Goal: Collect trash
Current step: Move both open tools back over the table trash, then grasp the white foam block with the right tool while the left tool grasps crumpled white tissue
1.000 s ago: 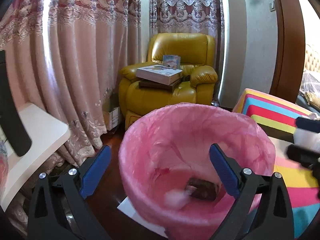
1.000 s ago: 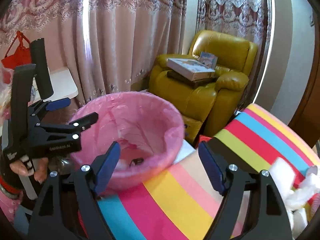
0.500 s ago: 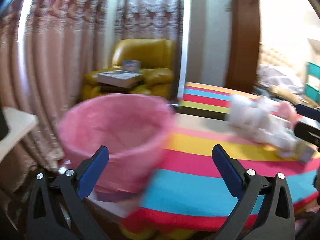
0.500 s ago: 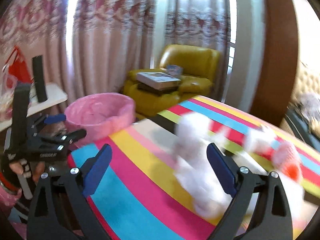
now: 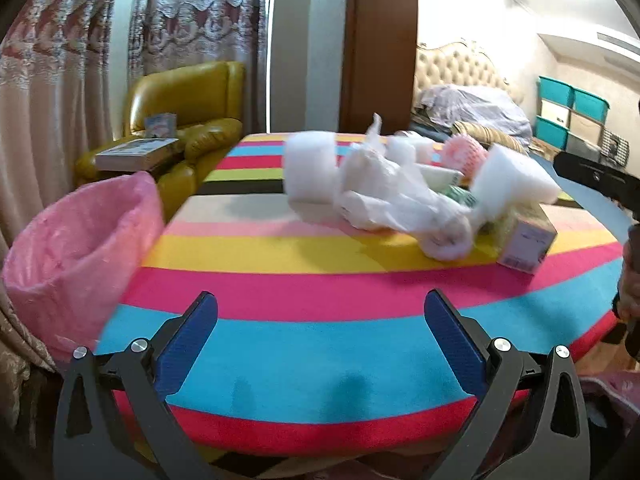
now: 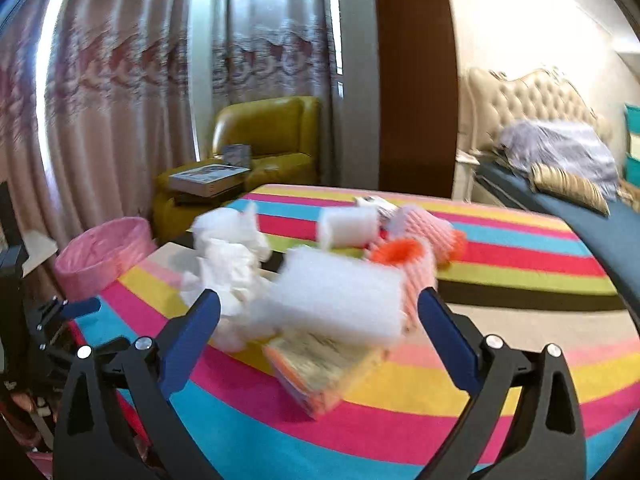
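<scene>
A heap of trash lies on the striped table (image 5: 320, 344): white foam blocks (image 5: 310, 170), a crumpled plastic bag (image 5: 384, 196), a pink foam net (image 5: 464, 152) and a small box (image 5: 528, 240). My left gripper (image 5: 320, 332) hangs open over the table's near edge, short of the heap, with nothing in it. My right gripper (image 6: 320, 332) is opening its jaws. A white foam block (image 6: 340, 300) and a small box (image 6: 320, 368) lie just ahead between its fingers, and the pads touch neither. The pink-lined bin (image 5: 76, 248) stands left of the table.
A yellow armchair (image 5: 192, 120) with books stands behind the bin, curtains to the left. A bed (image 6: 560, 168) lies beyond the table on the right. In the right wrist view, at the left edge, the other gripper shows one blue finger (image 6: 82, 307). An orange-rimmed foam net (image 6: 404, 254) tops the heap.
Both views have swung right, from the pink bin onto the striped table and its trash heap. The right gripper's jaws stand wider than before. The bin now sits at the left.
</scene>
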`<move>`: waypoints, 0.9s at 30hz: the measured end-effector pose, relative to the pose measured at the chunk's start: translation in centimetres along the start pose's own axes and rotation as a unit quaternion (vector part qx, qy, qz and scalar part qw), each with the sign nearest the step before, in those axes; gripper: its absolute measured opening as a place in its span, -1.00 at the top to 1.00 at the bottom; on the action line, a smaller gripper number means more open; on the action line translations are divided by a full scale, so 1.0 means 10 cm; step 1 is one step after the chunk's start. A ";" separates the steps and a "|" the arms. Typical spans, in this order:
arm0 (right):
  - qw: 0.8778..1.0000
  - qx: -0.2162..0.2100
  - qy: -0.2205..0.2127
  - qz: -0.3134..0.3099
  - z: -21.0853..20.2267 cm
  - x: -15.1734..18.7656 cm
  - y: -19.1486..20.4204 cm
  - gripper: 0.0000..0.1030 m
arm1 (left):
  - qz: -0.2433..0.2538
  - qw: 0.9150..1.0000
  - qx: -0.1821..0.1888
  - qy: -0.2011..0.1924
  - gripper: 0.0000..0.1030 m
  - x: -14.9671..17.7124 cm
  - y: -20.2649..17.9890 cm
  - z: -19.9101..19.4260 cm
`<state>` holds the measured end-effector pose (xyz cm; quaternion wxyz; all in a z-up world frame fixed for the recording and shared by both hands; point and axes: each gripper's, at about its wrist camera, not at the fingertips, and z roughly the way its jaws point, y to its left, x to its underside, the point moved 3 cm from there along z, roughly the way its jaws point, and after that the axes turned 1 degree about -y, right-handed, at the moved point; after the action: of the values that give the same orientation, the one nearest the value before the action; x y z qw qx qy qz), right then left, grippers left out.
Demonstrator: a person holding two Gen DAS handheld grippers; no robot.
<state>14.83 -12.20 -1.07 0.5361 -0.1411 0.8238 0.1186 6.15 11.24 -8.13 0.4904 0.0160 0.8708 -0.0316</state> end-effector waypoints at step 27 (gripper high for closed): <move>0.997 0.049 0.061 0.028 0.70 0.00 -0.13 -0.66 | 0.010 1.000 0.024 0.012 -0.88 -0.31 -0.30 0.33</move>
<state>21.29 -10.99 -3.91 0.4879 -0.0985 0.8633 0.0841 10.45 7.98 -7.06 0.4794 0.0373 0.8755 -0.0477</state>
